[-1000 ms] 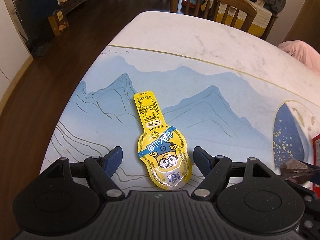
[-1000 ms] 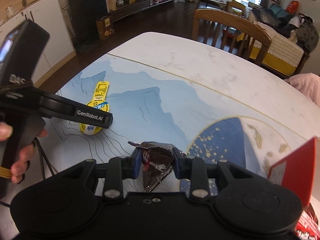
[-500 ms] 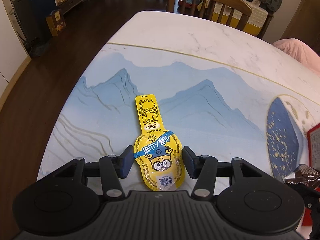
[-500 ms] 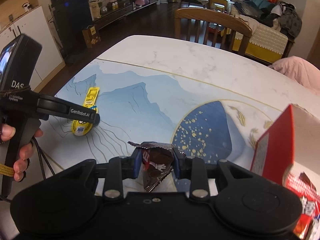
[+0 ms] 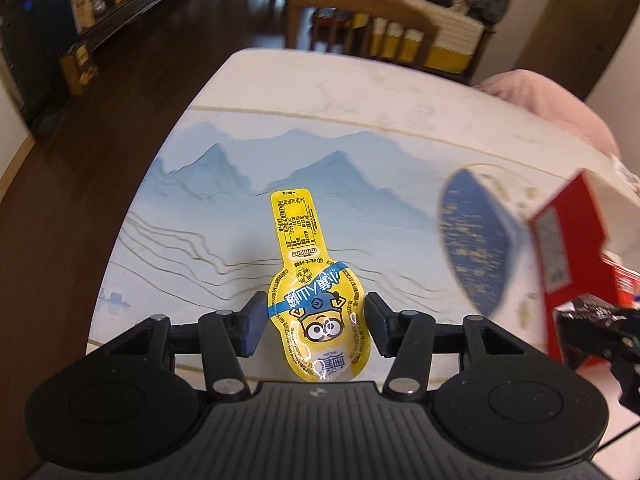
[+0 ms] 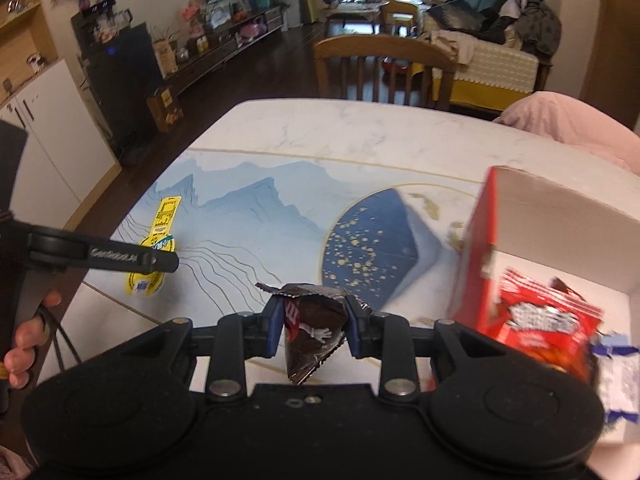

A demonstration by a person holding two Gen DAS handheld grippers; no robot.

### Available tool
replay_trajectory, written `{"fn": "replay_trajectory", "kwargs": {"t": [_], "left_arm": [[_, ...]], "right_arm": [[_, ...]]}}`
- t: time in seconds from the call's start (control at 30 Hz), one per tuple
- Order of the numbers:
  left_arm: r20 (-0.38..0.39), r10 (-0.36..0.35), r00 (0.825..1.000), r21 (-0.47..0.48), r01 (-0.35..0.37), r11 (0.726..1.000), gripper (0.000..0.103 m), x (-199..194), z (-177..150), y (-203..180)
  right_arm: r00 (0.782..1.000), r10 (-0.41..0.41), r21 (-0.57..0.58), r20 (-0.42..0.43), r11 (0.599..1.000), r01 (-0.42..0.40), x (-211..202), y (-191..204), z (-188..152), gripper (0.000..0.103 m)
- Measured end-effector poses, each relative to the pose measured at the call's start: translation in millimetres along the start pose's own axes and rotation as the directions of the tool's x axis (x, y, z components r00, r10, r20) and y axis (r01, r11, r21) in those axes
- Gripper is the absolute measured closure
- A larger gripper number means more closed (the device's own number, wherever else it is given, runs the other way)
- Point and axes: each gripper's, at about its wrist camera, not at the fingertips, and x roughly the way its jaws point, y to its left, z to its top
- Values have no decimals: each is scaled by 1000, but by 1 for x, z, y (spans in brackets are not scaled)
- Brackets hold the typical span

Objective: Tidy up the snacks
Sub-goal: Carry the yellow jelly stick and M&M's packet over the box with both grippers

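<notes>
A yellow cartoon snack pouch (image 5: 298, 224) hangs above the table, pinched at its round end by my left gripper (image 5: 316, 322), which is shut on it. The right wrist view shows the same pouch (image 6: 166, 216) at the left, under the left gripper's arm (image 6: 120, 258). My right gripper (image 6: 314, 328) is shut on a crumpled brown chocolate packet (image 6: 310, 350) and hovers just left of an open red box (image 6: 480, 248). That packet (image 5: 588, 310) also shows at the right edge of the left wrist view, next to the box (image 5: 560, 232).
The box holds a red snack bag (image 6: 548, 320) and a blue-and-white wrapper (image 6: 616, 376). The table (image 6: 360, 136) has a blue mountain print. A wooden chair (image 6: 384, 60) stands at its far edge, and pink cloth (image 6: 568, 128) lies at the far right. A hand (image 6: 24, 340) holds the left tool.
My left gripper's jaws closed onto the yellow pouch and lifted it off the table. Both grippers rose and moved right, so the red box is now nearer and fuller in view.
</notes>
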Motion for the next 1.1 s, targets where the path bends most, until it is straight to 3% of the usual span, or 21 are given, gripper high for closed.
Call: {"fn": "replay_trajectory", "kwargs": {"t": [0.3,0.63,0.83,1.1], "left_arm": [[50,-123,991,152,114,982,51,-52,-6,-67],[39,-235,971,335,209,919,51,-73,-6,-166],[12,-257,966,418,229,879,51,-67,-8,-219],[-50,-236,970,456,232,859,51,-38,-12,-272]], "right_arm": [[994,-70,81,80,995,63,-60,-38,-16,74],[976,-187,182,113,969,164,-97,-104,-38,74],[965,-243,227,99,950,216,-100,-147,-49,74],[956,-285,255,62,931,261,-92,-198,-62,74]]}}
